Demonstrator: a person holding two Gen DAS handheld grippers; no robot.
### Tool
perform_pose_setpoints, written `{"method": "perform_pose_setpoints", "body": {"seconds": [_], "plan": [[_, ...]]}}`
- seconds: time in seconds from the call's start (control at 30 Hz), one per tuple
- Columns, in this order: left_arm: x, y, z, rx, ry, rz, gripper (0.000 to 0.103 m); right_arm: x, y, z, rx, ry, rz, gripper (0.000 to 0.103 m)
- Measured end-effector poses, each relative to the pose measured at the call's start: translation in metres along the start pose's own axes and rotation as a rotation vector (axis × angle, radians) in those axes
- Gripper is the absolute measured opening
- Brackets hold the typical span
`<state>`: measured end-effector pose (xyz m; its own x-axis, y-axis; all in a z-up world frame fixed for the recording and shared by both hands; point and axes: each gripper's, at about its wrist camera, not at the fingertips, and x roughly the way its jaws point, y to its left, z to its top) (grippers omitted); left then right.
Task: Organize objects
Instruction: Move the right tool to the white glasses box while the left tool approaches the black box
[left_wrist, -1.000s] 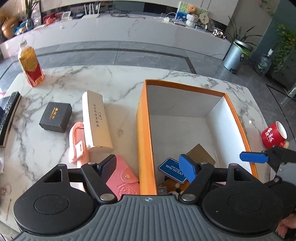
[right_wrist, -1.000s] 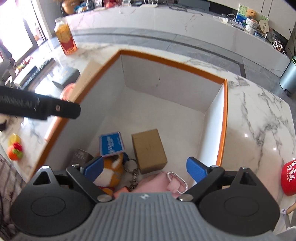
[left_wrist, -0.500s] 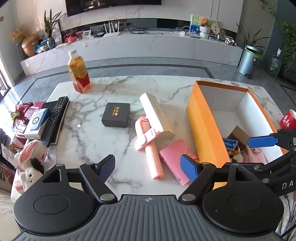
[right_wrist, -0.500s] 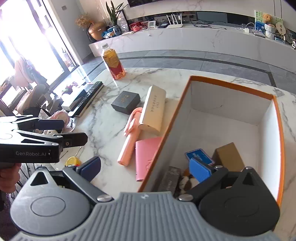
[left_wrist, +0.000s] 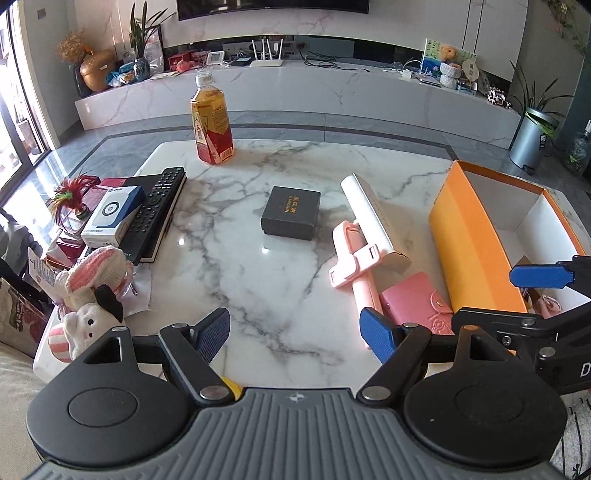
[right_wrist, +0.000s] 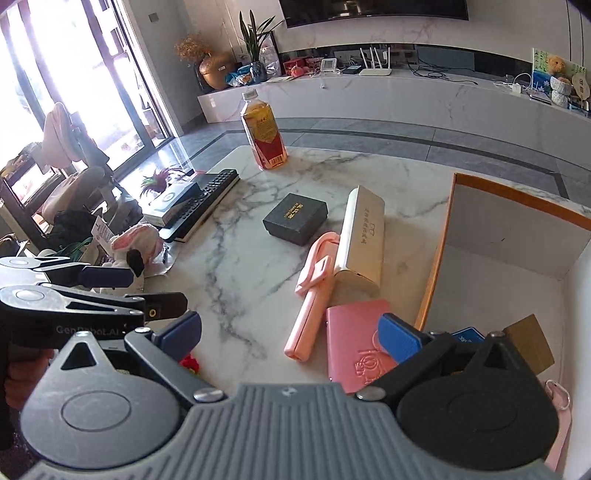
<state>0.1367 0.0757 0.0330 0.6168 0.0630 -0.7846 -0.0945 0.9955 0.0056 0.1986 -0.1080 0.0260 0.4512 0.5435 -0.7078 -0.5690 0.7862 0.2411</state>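
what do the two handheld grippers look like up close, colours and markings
Both match: the left gripper and right gripper have black linkage arms on round black discs, a ribbed grey housing with a small emblem, silver pivot pins and blue textured fingertips. White GenRobot.AI lettering runs along the left gripper's side in the right wrist view.

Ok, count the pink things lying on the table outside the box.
2. A pink stick lies against the white case; a pink wallet lies beside the orange box. More pink shows inside the box; others may be hidden.
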Motion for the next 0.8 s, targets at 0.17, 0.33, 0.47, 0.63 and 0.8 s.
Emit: {"method": "perform_pose_setpoints", "body": {"seconds": [0.17, 0.33, 0.47, 0.63, 0.8], "plan": [[0.010, 0.008, 0.001, -0.010, -0.018, 0.010, 0.091, 0.015, -0.004, 0.010, 0.004, 0.041, -0.012, 0.102], [0.026, 0.018, 0.005, -0.017, 0.013, -0.003, 0.091, 0.030, -0.007, 0.027, -0.015, 0.085, -0.051, 0.102], [0.044, 0.025, 0.019, -0.011, 0.032, -0.047, 0.091, 0.049, -0.012, 0.042, -0.021, 0.123, -0.069, 0.102], [0.072, 0.035, 0.048, 0.003, 0.016, -0.055, 0.091, 0.081, -0.034, 0.071, 0.103, 0.167, -0.083, 0.102], [0.112, 0.040, 0.079, 0.053, 0.056, -0.165, 0.091, 0.123, -0.042, 0.103, 0.051, 0.233, -0.171, 0.102]]}}
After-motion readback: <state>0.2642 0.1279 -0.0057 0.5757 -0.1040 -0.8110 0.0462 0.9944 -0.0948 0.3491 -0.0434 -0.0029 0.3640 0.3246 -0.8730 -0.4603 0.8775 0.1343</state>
